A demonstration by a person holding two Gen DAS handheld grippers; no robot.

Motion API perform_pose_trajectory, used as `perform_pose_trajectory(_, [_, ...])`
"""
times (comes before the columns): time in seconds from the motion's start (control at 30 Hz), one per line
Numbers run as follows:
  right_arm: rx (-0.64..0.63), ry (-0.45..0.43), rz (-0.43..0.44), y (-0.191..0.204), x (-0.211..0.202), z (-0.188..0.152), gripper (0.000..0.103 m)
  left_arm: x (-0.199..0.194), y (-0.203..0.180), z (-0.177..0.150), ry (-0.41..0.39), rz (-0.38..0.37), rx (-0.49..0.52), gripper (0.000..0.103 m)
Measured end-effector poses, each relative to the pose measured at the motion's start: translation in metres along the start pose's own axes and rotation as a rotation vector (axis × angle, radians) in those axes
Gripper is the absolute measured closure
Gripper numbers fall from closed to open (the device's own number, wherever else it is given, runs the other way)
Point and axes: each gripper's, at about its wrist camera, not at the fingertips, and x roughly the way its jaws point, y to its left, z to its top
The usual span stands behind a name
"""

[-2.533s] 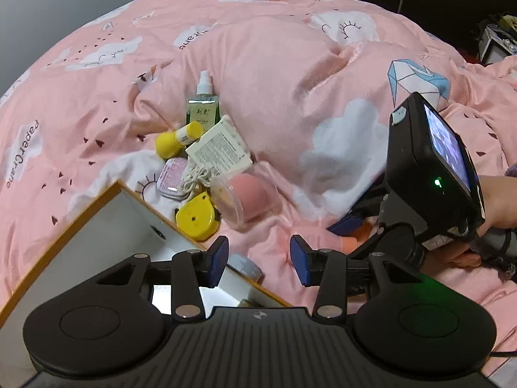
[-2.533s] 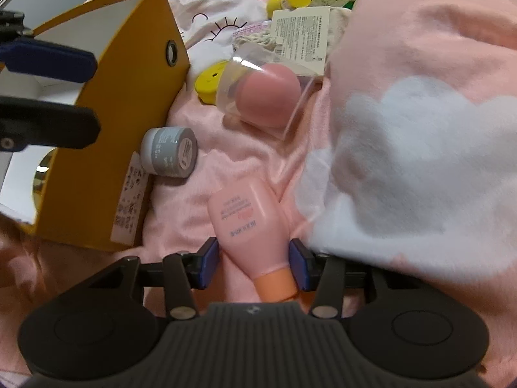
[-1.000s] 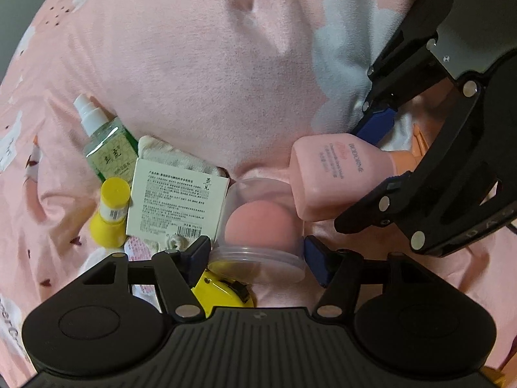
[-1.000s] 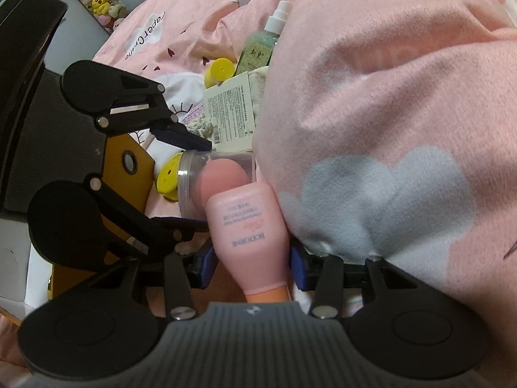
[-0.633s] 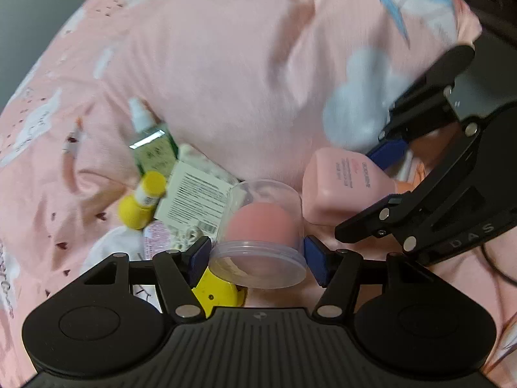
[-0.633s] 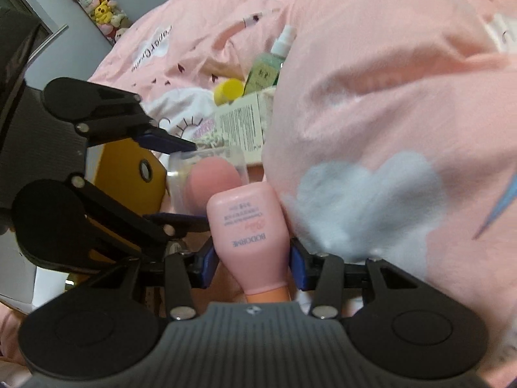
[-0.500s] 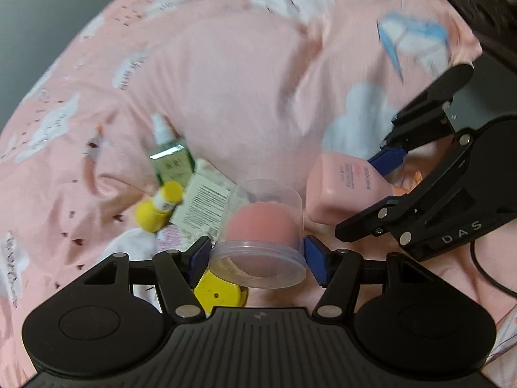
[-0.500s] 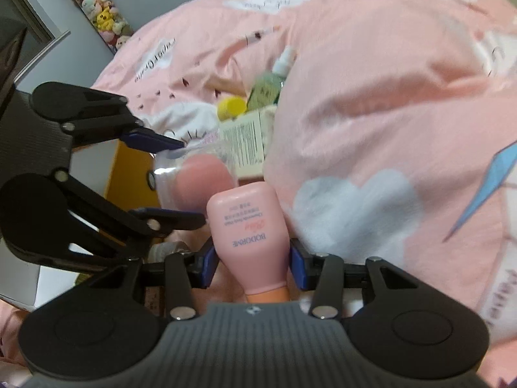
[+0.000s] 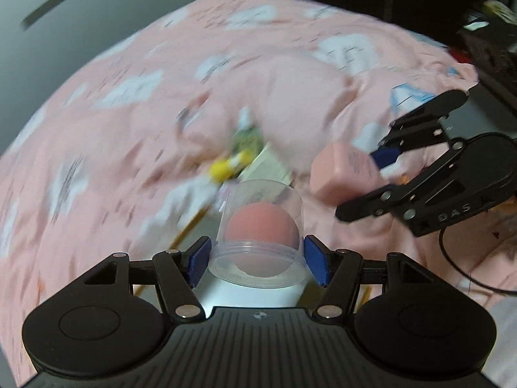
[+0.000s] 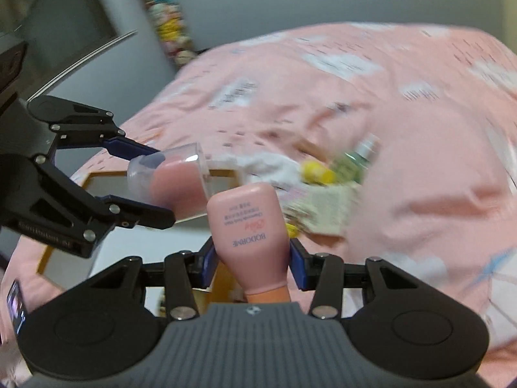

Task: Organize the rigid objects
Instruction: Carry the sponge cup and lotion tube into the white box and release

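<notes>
While both grippers are lifted above the pink blanket [image 9: 129, 135], we hold one object in each.

Our left gripper [image 9: 257, 257] clamps the clear case [image 9: 258, 226] with a pink sponge; our right gripper [image 10: 250, 260] clamps the pink bottle [image 10: 248, 223], near the open box [image 10: 97, 181].

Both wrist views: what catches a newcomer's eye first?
Each gripper holds something in the air above the pink quilt. The left gripper clamps a clear case with a pink sponge inside; the right gripper grips a pink bottle. A wood-edged box lies below the case.
</notes>
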Motion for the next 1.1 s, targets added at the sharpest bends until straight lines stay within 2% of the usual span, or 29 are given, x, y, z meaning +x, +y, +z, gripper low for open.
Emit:
perform_pose_trajectory(0.13, [-0.139, 0.041, 0.048, 0.038, 0.017, 0.01, 0.057, -0.002, 0.016, -0.037, 0.117, 0.003, -0.113, 0.031])
perform_pose_trajectory(0.3, [-0.255, 0.134, 0.091, 0.073, 0.048, 0.011, 0.057, 0.014, 0.03, -0.081, 0.245, -0.051, -0.285, 0.031])
perform_pose_trajectory(0.5, [-0.382, 0.243, 0.052, 0.097, 0.088, 0.005, 0.057, 0.04, 0.045, -0.105, 0.328, -0.138, -0.39, 0.03])
perform_pose_trajectory(0.67, [-0.515, 0.325, -0.019, 0.108, 0.114, -0.001, 0.058, 0.061, 0.052, -0.111, 0.394, -0.193, -0.411, 0.03])
perform_pose_trajectory(0.83, [-0.56, 0.404, -0.078, 0.104, 0.138, -0.002, 0.059, 0.079, 0.054, -0.116, 0.443, -0.236, -0.435, 0.03])
perform_pose_trajectory(1.03, [-0.601, 0.443, -0.087, 0.105, 0.152, -0.004, 0.059, 0.09, 0.053, -0.118, 0.489, -0.268, -0.448, 0.03])
perform_pose_trajectory(1.1, [-0.614, 0.45, -0.089, 0.106, 0.153, -0.002, 0.063, 0.094, 0.053, -0.117, 0.506, -0.274, -0.448, 0.03])
